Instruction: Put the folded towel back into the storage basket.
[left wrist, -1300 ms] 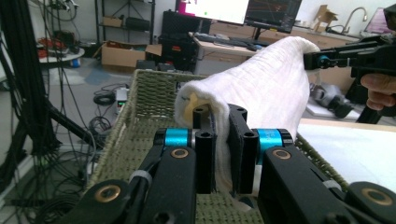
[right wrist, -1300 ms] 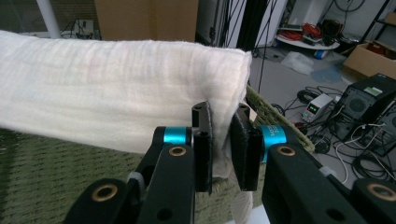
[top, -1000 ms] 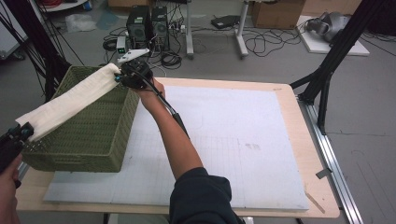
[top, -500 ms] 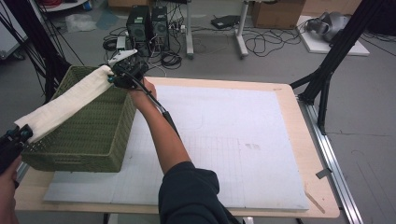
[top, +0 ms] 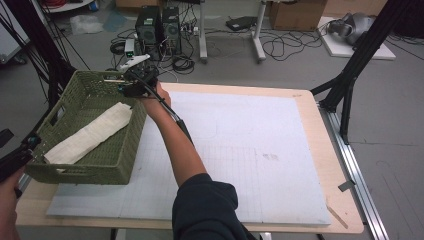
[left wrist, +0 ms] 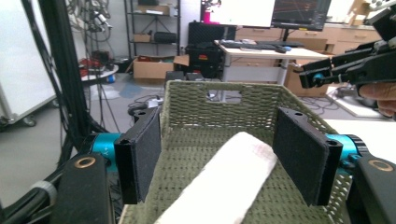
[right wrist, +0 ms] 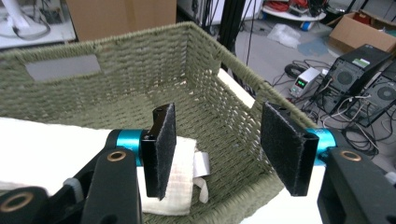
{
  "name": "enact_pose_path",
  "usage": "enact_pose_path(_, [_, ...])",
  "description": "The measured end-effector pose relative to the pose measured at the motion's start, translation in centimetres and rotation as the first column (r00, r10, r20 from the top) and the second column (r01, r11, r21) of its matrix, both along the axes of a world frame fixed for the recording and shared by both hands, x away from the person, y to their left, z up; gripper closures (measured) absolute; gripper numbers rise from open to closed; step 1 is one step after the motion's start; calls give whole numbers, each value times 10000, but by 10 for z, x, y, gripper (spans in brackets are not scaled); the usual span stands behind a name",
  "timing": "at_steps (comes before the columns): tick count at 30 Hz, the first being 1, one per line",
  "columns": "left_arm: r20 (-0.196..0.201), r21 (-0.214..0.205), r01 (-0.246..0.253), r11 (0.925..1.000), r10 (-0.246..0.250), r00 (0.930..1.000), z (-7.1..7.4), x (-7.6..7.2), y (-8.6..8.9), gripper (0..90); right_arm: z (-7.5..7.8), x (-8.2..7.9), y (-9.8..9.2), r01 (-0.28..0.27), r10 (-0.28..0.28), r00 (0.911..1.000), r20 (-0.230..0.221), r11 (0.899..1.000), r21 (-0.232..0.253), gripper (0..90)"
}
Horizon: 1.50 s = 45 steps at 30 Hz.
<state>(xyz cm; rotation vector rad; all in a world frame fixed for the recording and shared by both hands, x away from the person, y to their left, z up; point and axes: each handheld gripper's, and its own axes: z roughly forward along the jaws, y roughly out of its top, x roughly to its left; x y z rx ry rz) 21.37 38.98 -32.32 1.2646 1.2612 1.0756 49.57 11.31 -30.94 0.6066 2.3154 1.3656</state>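
The left gripper [top: 17, 157] is cut off at the counter's [top: 310, 107] near left corner. The folded white cloth [top: 90, 134], earlier stretched above the green woven basket [top: 107, 167], is now laid inside it. Both sets of jaws have just been opened, with nothing grasped. The right gripper [top: 131, 85] is held over the basket's far rim, arm extended.

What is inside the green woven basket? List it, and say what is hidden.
Inside the green woven basket lies one folded white towel, stretched diagonally along the bottom. Both grippers' jaws have just been opening, with nothing between them. The basket floor under the towel is covered.
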Motion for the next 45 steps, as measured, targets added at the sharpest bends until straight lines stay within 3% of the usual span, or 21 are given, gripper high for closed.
enact_pose_path(10, [101, -290, 1010, 9945, -1007, 9949, 3, 8, -18, 297, 8, -14, -53, 102, -110, 9998, 177, 9989, 450, 379])
enact_pose_path(15, [227, -465, 1815, 9823, -1807, 9833, 7, 16, -36, 249, 8, -27, -90, 316, -339, 9985, 439, 9982, 514, 320])
enact_pose_path(19, [185, -608, 2508, 9661, -2501, 9680, 8, 25, -54, 225, 6, -37, -122, 582, -613, 9968, 510, 9964, 611, 295])
enact_pose_path(25, [64, -829, 3500, 9331, -3507, 9365, 8, 40, -85, 185, 0, -53, -170, 1011, -1043, 9933, 496, 9929, 633, 239])
enact_pose_path(32, [-242, -367, 4371, 8987, -4380, 8986, 2, 56, -129, 186, -15, -78, -223, 1465, -1498, 9872, 550, 9874, 607, 219])
enact_pose_path(37, [-374, -307, 5099, 8597, -5108, 8589, -3, 63, -161, 186, -25, -97, -264, 1984, -2030, 9780, 474, 9763, 864, 216])
enact_pose_path(39, [-468, -291, 5276, 8490, -5284, 8477, -5, 65, -171, 186, -29, -106, -280, 2233, -2282, 9727, 430, 9699, 976, 214])
enact_pose_path(40, [-529, -240, 5430, 8394, -5434, 8378, -7, 67, -178, 186, -31, -109, -289, 2312, -2364, 9706, 449, 9679, 990, 213])
enact_pose_path(42, [-616, -202, 5651, 8248, -5651, 8227, -9, 69, -187, 186, -35, -118, -304, 2534, -2590, 9650, 421, 9614, 1069, 205])
enact_pose_path(43, [-628, -233, 5695, 8217, -5697, 8194, -10, 70, -191, 186, -37, -124, -315, 2702, -2758, 9605, 377, 9563, 1120, 196])
enact_pose_path(44, [-642, -234, 5841, 8113, -5843, 8090, -11, 71, -197, 186, -38, -127, -320, 2782, -2839, 9581, 370, 9537, 1140, 190])
enact_pose_path(45, [-645, -227, 5918, 8058, -5919, 8034, -12, 72, -200, 186, -41, -133, -330, 2951, -3007, 9530, 367, 9488, 1124, 180])
